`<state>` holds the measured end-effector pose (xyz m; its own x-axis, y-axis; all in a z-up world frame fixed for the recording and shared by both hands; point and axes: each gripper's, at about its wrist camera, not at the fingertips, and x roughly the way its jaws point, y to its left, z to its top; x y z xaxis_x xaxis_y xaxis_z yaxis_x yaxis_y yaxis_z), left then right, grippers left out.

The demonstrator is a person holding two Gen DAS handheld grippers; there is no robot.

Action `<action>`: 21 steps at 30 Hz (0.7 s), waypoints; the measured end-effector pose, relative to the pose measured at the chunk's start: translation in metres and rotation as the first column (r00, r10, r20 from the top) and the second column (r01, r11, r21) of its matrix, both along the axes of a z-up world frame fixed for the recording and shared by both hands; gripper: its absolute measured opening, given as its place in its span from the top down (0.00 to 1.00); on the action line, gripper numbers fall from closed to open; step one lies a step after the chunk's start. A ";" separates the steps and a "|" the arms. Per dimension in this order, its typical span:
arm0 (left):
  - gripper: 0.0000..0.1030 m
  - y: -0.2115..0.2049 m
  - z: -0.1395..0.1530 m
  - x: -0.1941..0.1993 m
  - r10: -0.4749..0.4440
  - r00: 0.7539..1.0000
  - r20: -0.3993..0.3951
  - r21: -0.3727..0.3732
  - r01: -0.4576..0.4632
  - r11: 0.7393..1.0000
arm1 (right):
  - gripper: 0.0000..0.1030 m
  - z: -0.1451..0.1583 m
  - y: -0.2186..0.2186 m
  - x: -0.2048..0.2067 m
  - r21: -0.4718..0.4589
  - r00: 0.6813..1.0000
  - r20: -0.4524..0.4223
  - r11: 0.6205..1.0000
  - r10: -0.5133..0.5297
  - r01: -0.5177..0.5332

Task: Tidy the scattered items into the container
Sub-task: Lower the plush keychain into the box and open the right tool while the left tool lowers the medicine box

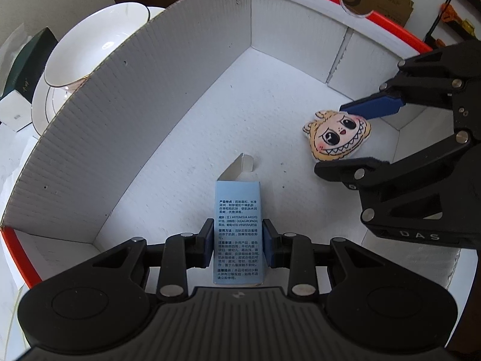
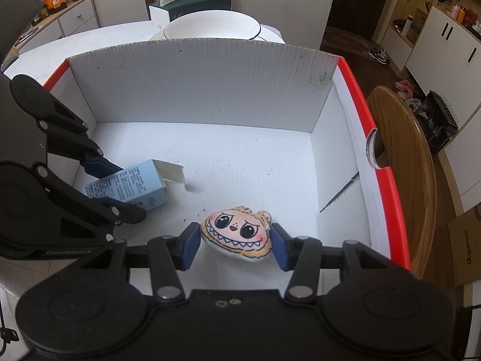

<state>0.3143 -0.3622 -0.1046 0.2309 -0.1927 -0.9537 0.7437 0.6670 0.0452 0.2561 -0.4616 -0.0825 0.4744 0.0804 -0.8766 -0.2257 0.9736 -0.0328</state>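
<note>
**Fingers: both grippers inside the container**

Left wrist view: left gripper [image 1: 237, 242] pads clamp the blue carton [image 1: 237, 225], printed text legible; white container [image 1: 192, 69] surrounds it.

Right wrist view: right gripper [image 2: 236, 245] fingers flank the cartoon-face plush [image 2: 237, 234] on the floor; left pad stands clear, so not gripping; carton's open flap visible.

Soft, even daylight, faint shadows, sharp focus; fisheye bends the edges, and dark vignetting fills the corners.
</note>
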 end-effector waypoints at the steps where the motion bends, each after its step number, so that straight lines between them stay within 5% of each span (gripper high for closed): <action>1: 0.70 0.000 0.000 0.000 0.000 1.000 -0.002 0.004 0.000 1.000 | 0.52 0.000 0.000 0.000 -0.002 1.000 -0.001 1.000 -0.001 0.000; 10: 0.68 0.006 0.004 -0.003 0.001 1.000 -0.013 -0.019 -0.001 1.000 | 0.41 0.004 -0.003 -0.003 0.005 1.000 0.001 1.000 -0.002 0.002; 13: 0.42 0.009 0.010 -0.007 -0.001 1.000 0.008 -0.041 0.002 0.999 | 0.40 0.009 -0.005 -0.005 0.014 1.000 0.011 1.000 -0.006 0.006; 21: 0.40 0.021 0.028 -0.018 0.002 1.000 0.027 -0.120 0.001 0.993 | 0.31 0.025 -0.011 -0.015 0.043 0.999 0.037 0.999 -0.012 0.010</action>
<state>0.2967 -0.3409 -0.0770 0.2562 -0.3049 -0.9173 0.7430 0.6692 -0.0149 0.2416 -0.4722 -0.0578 0.5079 0.1121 -0.8541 -0.2144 0.9767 0.0007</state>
